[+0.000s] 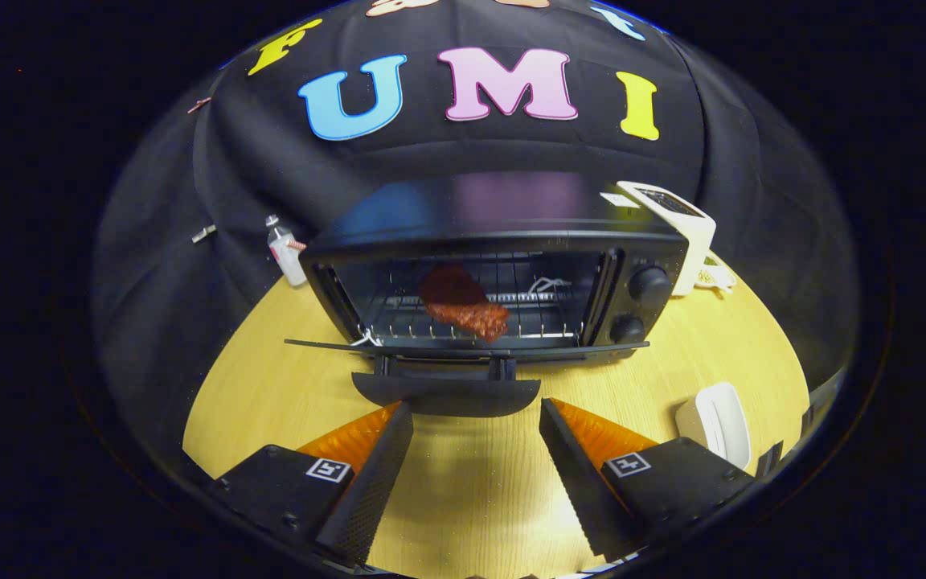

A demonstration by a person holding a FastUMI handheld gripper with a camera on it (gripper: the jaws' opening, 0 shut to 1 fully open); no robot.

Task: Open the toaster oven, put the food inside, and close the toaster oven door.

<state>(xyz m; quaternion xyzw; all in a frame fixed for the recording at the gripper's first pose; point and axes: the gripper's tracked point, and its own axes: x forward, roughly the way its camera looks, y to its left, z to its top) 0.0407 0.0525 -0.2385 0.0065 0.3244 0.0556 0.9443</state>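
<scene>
Two fingers of the gripper (475,418) stand spread and empty before the toaster oven (495,265), whose door handle (447,394) awaits closing; the food (463,305) rests inside.

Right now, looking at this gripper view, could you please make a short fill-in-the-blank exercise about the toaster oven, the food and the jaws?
1. The door of the toaster oven is folded down, so the oven is ____.
2. The reddish food lies on the wire ____ inside the oven.
3. The gripper has its jaws ____, with nothing between them.
4. The door handle is just ____ of the fingertips.

Missing words: open; rack; open; ahead
</scene>
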